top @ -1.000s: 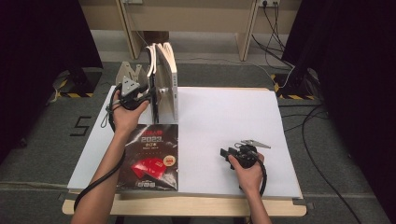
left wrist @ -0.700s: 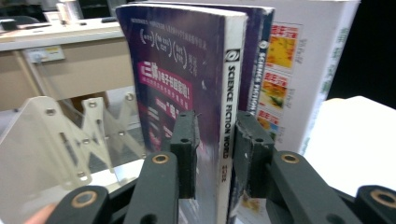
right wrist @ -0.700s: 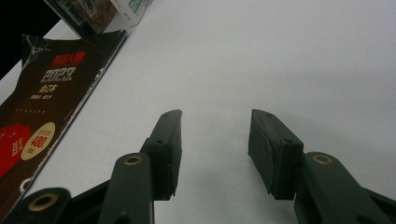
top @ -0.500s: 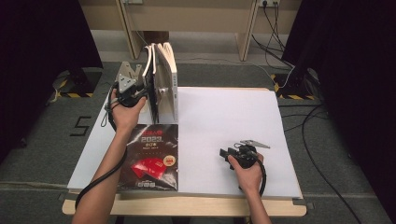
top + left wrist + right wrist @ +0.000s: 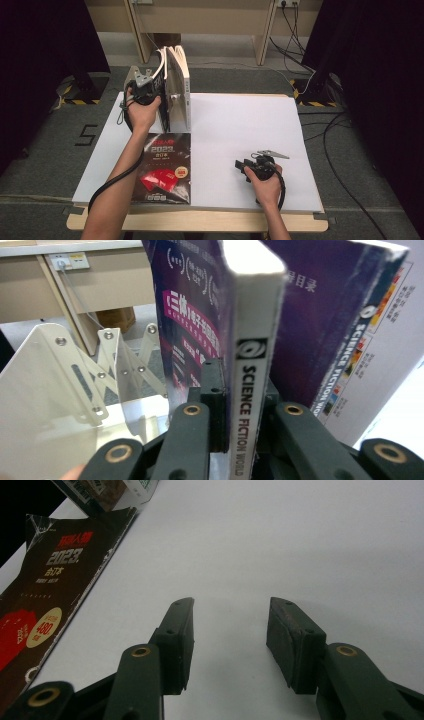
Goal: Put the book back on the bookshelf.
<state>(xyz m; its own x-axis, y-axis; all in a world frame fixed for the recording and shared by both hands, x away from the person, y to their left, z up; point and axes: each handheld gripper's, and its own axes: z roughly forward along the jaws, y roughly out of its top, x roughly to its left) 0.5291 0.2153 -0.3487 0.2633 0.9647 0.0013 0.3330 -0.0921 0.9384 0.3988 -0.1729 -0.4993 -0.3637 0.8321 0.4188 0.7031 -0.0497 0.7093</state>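
Several books stand upright at the table's far left, held by a white metal book stand [image 5: 60, 385]. My left gripper [image 5: 240, 410] is shut on the spine of one of them, a purple book [image 5: 252, 340] labelled "Science Fiction World"; its jaws have just been closing and the pads now press both covers. In the high view that gripper [image 5: 146, 89] sits against the row of books [image 5: 175, 85]. A black book [image 5: 165, 167] with a red emblem lies flat near the front edge. My right gripper [image 5: 241, 164] rests on the table, open, with nothing between its jaws [image 5: 230, 625].
A taller book [image 5: 345, 325] leans just right of the held one. The white tabletop [image 5: 240, 125] stretches bare between the two hands. The black book's corner [image 5: 45, 580] lies left of the right gripper. Cables and desk legs [image 5: 262, 35] lie on the floor beyond the table.
The left hand has shifted slightly toward the upright books and its jaws have shut on the purple book's spine. The right hand has not moved.
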